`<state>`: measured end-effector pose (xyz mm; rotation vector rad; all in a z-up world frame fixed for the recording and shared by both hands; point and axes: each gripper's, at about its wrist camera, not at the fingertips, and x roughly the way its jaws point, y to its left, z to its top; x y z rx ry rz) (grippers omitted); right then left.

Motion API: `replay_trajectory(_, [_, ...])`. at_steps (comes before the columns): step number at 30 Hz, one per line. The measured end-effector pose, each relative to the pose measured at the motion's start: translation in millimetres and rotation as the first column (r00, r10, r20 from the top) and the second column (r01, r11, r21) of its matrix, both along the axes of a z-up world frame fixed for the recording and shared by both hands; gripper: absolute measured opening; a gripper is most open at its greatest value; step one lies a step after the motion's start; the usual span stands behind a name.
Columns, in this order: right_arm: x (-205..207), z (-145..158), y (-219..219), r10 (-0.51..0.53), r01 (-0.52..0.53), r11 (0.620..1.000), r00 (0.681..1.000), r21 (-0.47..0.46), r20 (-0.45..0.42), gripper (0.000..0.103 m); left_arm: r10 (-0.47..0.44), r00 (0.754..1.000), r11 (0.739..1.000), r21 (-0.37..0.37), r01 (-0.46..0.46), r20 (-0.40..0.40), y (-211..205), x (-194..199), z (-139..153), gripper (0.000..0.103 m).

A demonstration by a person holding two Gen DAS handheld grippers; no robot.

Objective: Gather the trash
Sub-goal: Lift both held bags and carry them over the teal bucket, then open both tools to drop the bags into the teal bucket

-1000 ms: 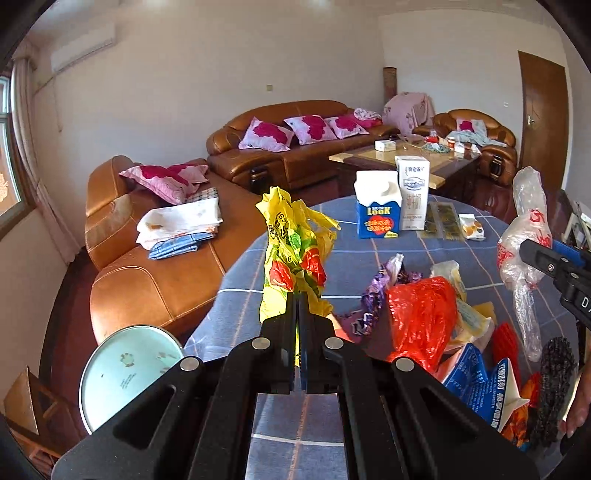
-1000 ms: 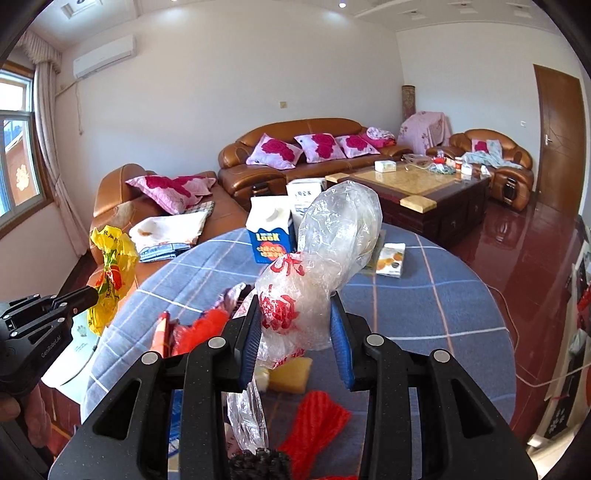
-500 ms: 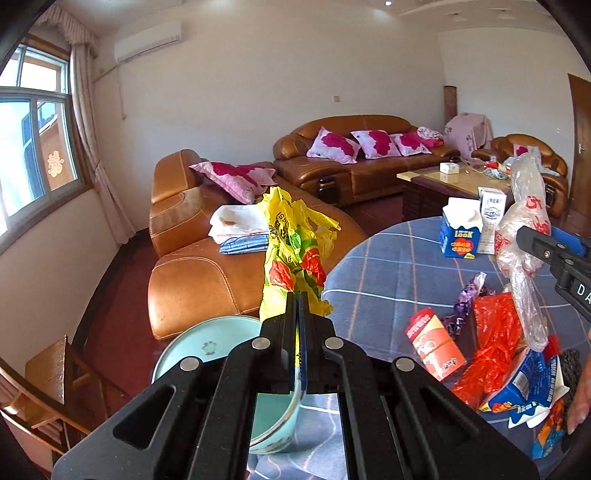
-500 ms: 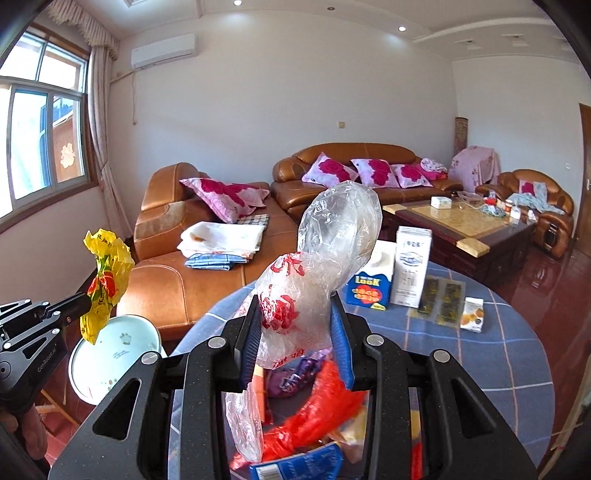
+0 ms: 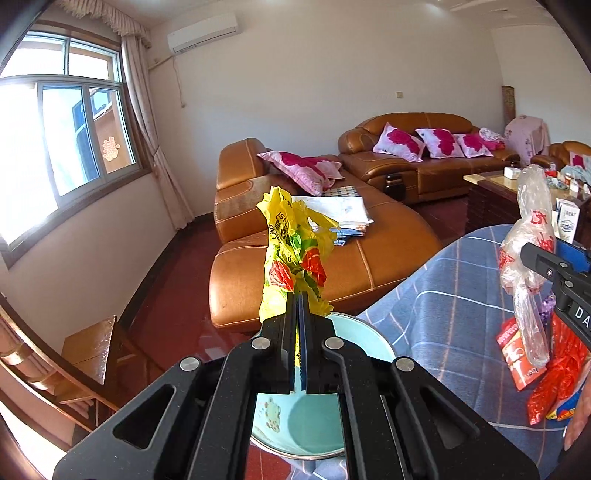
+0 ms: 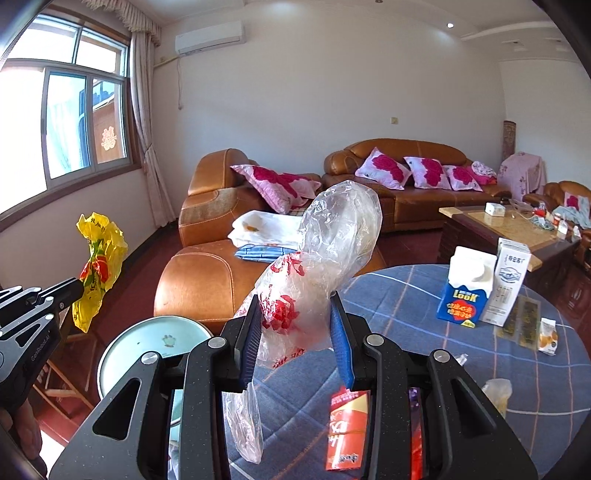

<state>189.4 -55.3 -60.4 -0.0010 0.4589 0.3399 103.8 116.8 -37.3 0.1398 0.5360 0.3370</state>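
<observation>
The left gripper has its jaws pressed together, pinching a yellow plastic bag above a pale green basin. The right gripper, jaws partly spread, clamps a clear plastic bag over the surface; milk cartons stand at 2 o'clock.

Basin btm hidden (by gripper)

The room is bright from daylight that enters by the window, whose panes are washed out to white. A ceiling lamp glows. Both views are sharp, but straight lines bend near the dark round corners.
</observation>
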Motion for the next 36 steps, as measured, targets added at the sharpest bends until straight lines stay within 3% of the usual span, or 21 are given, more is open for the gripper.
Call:
replay_trajectory(15, [22, -23, 64, 0.158, -0.16, 0.987, 0.986, -0.029, -0.05, 0.035, 0.164, 0.985, 0.986, 0.048, -0.162, -0.05, 37, 6, -13, 0.001])
replay_trajectory(36, [24, -47, 95, 0.259, -0.27, 0.958, 0.96, -0.101, -0.112, 0.035, 0.188, 0.975, 0.982, 0.055, -0.183, -0.121, 44, 18, -30, 0.001])
